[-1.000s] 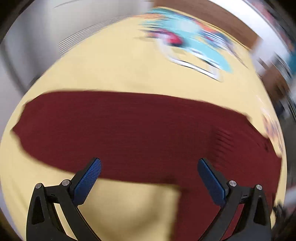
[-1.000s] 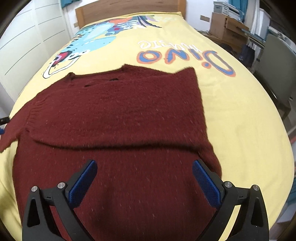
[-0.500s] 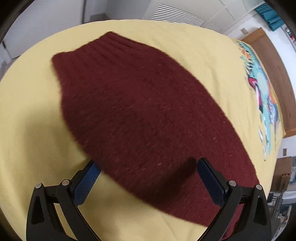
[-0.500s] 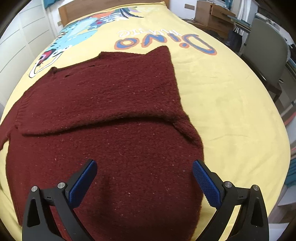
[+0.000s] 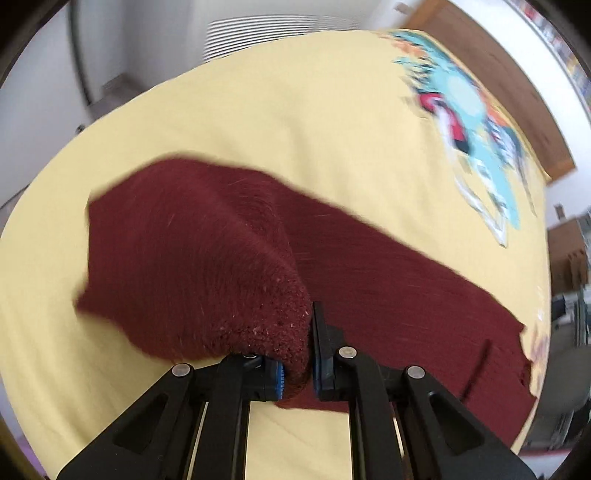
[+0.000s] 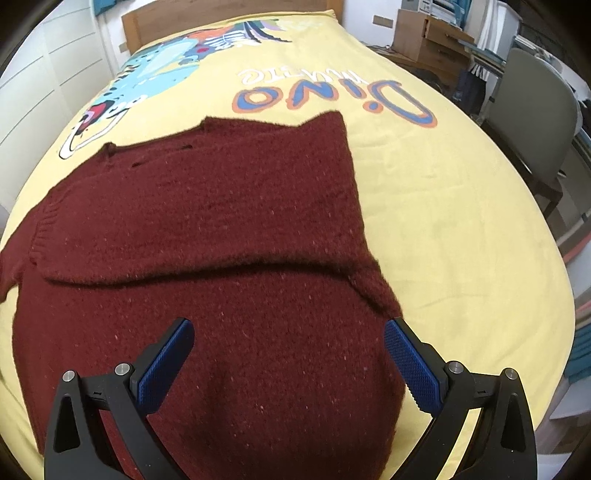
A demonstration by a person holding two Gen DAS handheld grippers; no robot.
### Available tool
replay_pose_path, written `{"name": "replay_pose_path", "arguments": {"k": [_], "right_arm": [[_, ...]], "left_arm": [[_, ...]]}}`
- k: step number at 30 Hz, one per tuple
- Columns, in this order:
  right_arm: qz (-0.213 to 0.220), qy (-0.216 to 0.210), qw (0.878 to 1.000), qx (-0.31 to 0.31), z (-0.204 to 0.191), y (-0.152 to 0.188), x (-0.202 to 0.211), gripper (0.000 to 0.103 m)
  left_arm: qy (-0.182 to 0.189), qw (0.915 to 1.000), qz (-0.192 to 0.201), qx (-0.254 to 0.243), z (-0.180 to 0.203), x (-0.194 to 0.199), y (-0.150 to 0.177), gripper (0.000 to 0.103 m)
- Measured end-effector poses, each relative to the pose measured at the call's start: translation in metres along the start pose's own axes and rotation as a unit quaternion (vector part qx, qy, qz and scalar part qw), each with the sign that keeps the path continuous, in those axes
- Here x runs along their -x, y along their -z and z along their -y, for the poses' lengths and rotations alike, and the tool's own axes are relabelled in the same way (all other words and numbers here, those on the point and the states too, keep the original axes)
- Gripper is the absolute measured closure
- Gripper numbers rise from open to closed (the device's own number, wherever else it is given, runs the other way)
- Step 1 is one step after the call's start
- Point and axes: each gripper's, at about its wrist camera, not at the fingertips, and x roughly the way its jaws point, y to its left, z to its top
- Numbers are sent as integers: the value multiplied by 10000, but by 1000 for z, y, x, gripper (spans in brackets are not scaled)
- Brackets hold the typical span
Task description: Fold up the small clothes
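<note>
Yellow dinosaur-print bedspread; wooden headboard behind.

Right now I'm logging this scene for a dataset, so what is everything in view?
sweater: one, dark red knit, flat on the bed, one sleeve folded across its body
bedspread: one, yellow with dinosaur print, under the sweater
headboard: one, brown wood, far end of the bed
chair: one, grey, beside the bed
cardboard boxes: brown, past the bed's far corner
left gripper: black, blue pads, just closed, pinching a sweater fold
right gripper: black, blue pads, open above the sweater
</note>
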Motion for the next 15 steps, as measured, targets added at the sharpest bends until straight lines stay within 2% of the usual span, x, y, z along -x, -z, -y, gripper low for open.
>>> {"name": "replay_pose_path", "arguments": {"k": [3, 9, 12, 15], "right_arm": [[101, 1, 9999, 39, -1, -9, 5, 1], [307, -47, 9995, 42, -1, -25, 15, 1], [415, -73, 9991, 87, -2, -35, 21, 1], [540, -67, 9984, 130, -1, -47, 29, 1]], "left_arm": [[229, 9987, -23, -451, 40, 11, -2, 95], [745, 9876, -8, -1381, 136, 45, 39, 95], [1090, 9773, -20, -1817, 187, 60, 58, 95], [1329, 9650, -34, -2261, 251, 57, 75, 95]]}}
